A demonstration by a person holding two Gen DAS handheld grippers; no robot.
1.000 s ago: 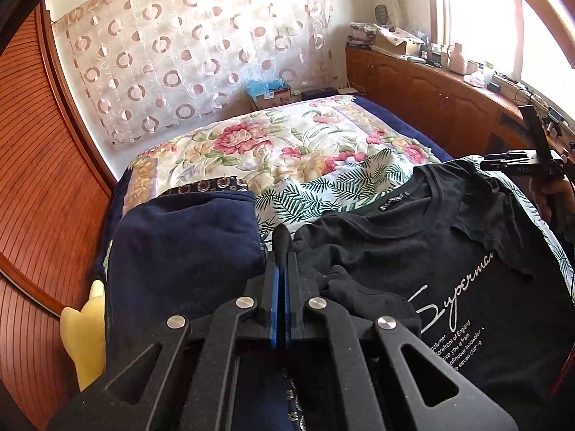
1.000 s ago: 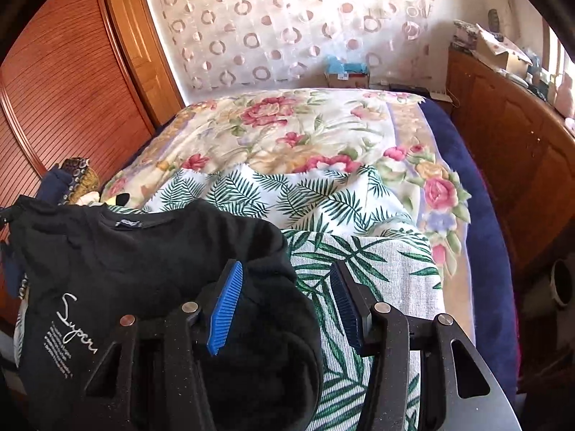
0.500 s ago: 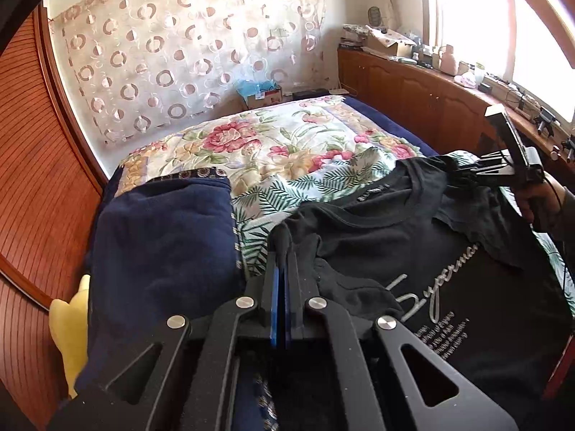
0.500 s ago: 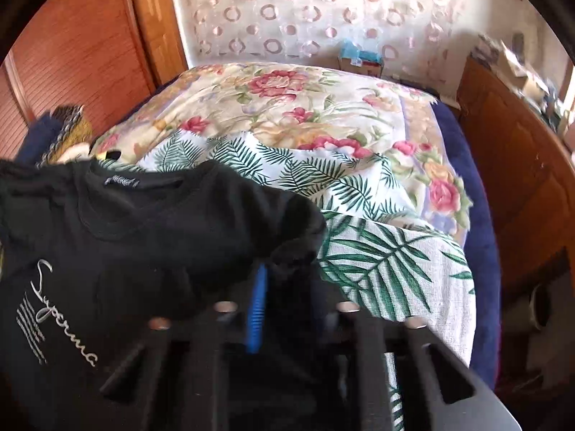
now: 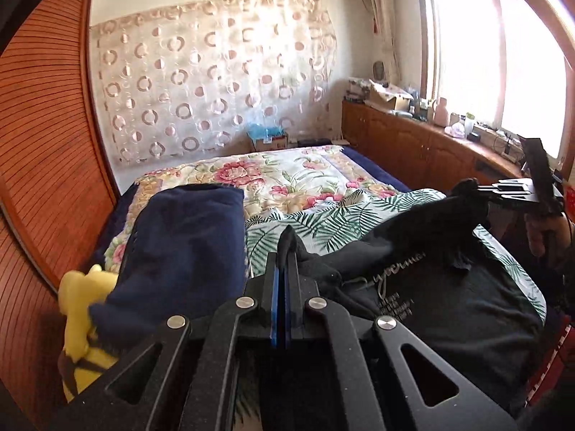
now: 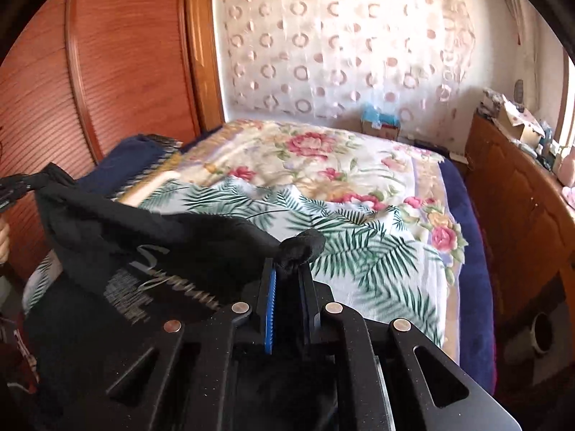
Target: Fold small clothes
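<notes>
Black T-shirt (image 5: 449, 298) stretched between both tools above the palm-print sheet (image 5: 323, 219): left gripper (image 5: 286, 251) clenched on one bunched shoulder, right gripper (image 6: 291, 269) clenched on the other. Folded navy garment (image 5: 183, 248) left of the left gripper; cardboard box (image 6: 381, 127) of blue items far ahead.

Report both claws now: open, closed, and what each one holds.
Left claw: closed, pinching a fold of the black T-shirt.
Right claw: closed, pinching a bunched corner of the same black T-shirt.
</notes>
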